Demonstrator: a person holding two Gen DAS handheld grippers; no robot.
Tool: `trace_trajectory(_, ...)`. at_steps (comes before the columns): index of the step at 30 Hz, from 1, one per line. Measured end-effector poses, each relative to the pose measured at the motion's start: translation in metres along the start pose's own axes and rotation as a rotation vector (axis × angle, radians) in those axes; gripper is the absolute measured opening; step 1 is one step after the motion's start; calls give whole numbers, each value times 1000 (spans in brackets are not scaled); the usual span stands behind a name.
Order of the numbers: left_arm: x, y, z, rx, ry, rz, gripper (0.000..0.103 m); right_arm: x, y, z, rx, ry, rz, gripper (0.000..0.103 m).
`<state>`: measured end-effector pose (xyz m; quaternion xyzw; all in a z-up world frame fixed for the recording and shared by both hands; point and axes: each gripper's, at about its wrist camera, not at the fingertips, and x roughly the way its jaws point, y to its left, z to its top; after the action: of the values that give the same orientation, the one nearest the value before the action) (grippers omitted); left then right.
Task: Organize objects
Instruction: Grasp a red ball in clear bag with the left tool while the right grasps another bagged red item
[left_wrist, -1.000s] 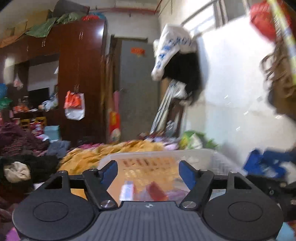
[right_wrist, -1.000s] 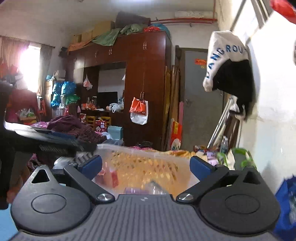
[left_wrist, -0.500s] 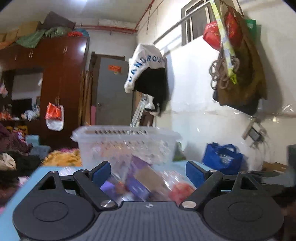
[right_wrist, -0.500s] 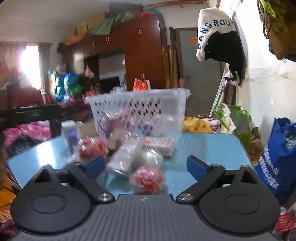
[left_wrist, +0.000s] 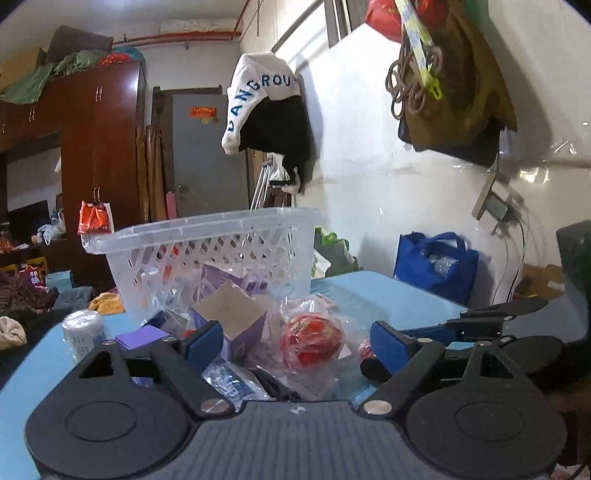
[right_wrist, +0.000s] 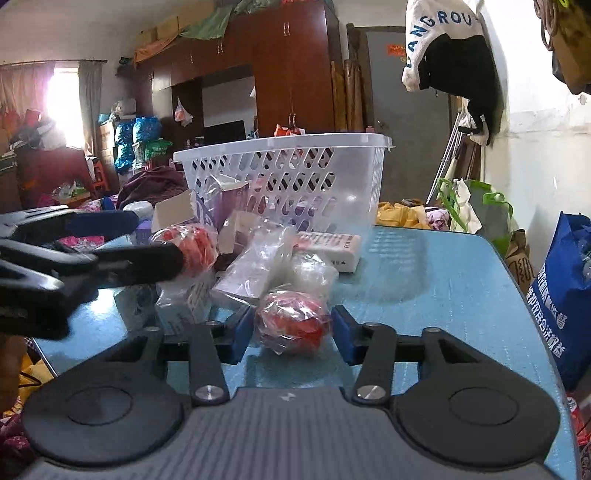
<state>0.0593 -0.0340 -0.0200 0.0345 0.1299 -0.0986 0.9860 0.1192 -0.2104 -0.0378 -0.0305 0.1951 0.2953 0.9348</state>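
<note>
A clear plastic basket (left_wrist: 207, 236) (right_wrist: 354, 177) stands on the blue table (right_wrist: 424, 266) behind a pile of wrapped items. My right gripper (right_wrist: 291, 332) is closing, its blue pads against the sides of a red wrapped ball (right_wrist: 291, 323) at the pile's near edge. My left gripper (left_wrist: 297, 347) is open wide with its jaws closing a little. An open purple box (left_wrist: 231, 317) and another red wrapped ball (left_wrist: 314, 339) lie between and just beyond its fingers, untouched. In the right wrist view the left gripper (right_wrist: 159, 240) reaches in from the left.
A white roll (left_wrist: 83, 332) stands at the table's left edge. A flat white packet (right_wrist: 328, 247) and clear bags (right_wrist: 258, 266) lie in the pile. A blue shopping bag (right_wrist: 565, 295) sits right of the table. Clothes hang on the wall.
Both grippers came down from above the basket to table level in front of the pile. The right jaws closed from wide open onto the red wrapped ball.
</note>
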Motion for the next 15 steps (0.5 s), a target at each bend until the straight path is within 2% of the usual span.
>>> trace_trajectory(3,6,0,-2,-9,23,-5,69,0,1,-1,0,-1,0,50)
trace_trajectory(6,11,-1,-4,-13,37,-18,62,-2,3,-3,0,-1,0,50)
trace_trajectory(9,13,-3,-6,-8,40,-13,51,-2,3,-3,-1,-2,1,50)
trace_trajectory(15,-8,6,-5,-23,-47,-7,49,-3,3,-3,0,-13,7,50)
